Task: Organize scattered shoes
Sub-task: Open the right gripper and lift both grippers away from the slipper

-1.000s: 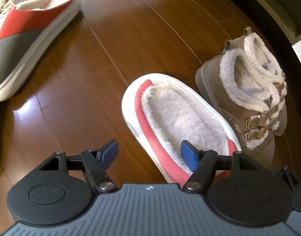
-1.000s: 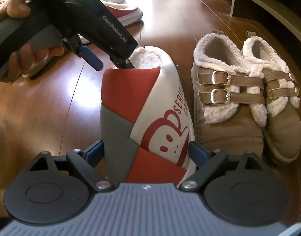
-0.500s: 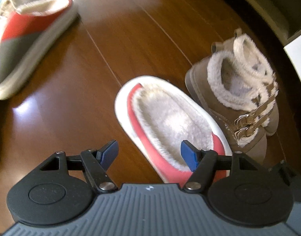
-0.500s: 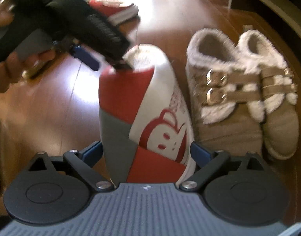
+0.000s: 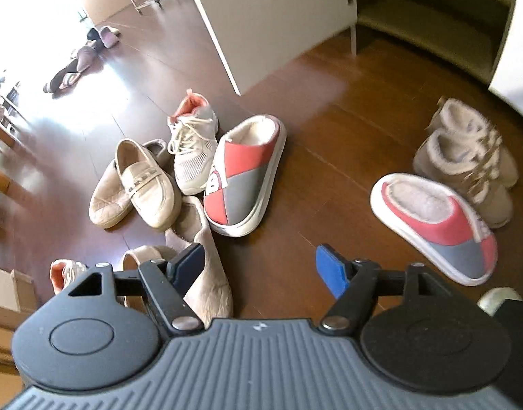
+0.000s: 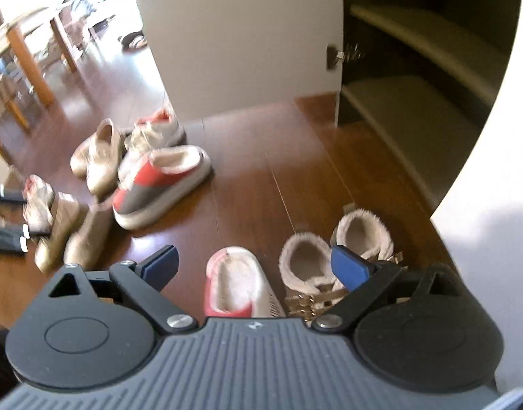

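Note:
A red, grey and white fleece-lined slipper point(image 5: 436, 225) lies on the wood floor beside a pair of brown fur-trimmed boots point(image 5: 466, 157). Its mate point(image 5: 244, 177) lies in a loose heap with a white sneaker point(image 5: 193, 150), beige loafers point(image 5: 142, 177) and a tan boot point(image 5: 206, 273). My left gripper point(image 5: 259, 261) hangs high over the floor, its jaws opening with nothing between them. My right gripper point(image 6: 254, 261) is open and empty, well above the slipper point(image 6: 234, 280) and the boots point(image 6: 306, 259).
A white cabinet door point(image 6: 244, 34) stands open beside dark shelves point(image 6: 398, 102) at the right. More shoes point(image 5: 73, 68) lie far back on the sunlit floor. Wooden table legs point(image 6: 32, 61) stand at the far left. Bare floor separates the heap from the boots.
Both grippers have risen well off the floor. The slipper that sat between the right jaws, with a left finger in its opening, now lies free beside the boots.

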### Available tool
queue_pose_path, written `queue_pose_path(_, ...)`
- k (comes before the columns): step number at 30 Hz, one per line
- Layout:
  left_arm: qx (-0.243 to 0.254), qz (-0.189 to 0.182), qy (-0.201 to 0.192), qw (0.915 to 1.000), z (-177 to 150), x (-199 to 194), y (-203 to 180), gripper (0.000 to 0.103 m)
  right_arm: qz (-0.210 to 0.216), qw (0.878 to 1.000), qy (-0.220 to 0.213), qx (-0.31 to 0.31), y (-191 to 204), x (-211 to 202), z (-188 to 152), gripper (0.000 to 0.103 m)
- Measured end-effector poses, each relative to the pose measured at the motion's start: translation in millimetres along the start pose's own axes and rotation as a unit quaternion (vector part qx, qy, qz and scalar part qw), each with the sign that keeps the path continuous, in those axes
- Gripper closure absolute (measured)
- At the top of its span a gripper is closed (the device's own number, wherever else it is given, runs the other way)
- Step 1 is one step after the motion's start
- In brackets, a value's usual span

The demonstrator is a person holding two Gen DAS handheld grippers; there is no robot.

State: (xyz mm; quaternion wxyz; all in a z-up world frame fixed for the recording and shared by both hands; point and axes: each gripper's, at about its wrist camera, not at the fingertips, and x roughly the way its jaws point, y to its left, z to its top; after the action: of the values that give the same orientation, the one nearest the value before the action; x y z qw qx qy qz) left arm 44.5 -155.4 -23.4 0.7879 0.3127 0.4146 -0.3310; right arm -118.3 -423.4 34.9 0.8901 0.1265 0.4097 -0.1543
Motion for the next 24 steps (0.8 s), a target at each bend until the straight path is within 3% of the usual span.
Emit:
queue_pose_path(4, 0.01, -0.015, -0.023, 0.9996, 5.0, -29.3, -17.0, 0.028, -0.064, 0.997, -0.018, -0.024, 28.1, -58.5, 28.4, 0.006)
queue_pose_path(7, 0.024, -0.019, -0.041, 0.9987, 7.1, -45.7, -33.6, 0.028, -0.055, 0.997, -0.046, 0.0, 45.9, -107.1, 44.6, 0.002)
queue_pose_path(11, 0.044, -0.034, -0.057, 0.9968, 9.2, -55.6, -55.5, 0.027, -0.052, 0.996, -0.069, 0.018, 57.1, -127.7, 54.4, 0.001)
queue_pose_path(18, 0.056, -0.038, -0.032, 0.9972, 13.4, -27.7, -59.3, 0.027, -0.02, 0.999, -0.013, 0.034, 52.5, -59.6, 47.4, 0.001)
queue_pose_path(24, 0.053, -0.048, 0.043, 0.9965, 8.9, 35.9, -35.0, 0.027, -0.005, 0.997, 0.058, 0.049, 43.3, 17.8, 37.0, 0.001)
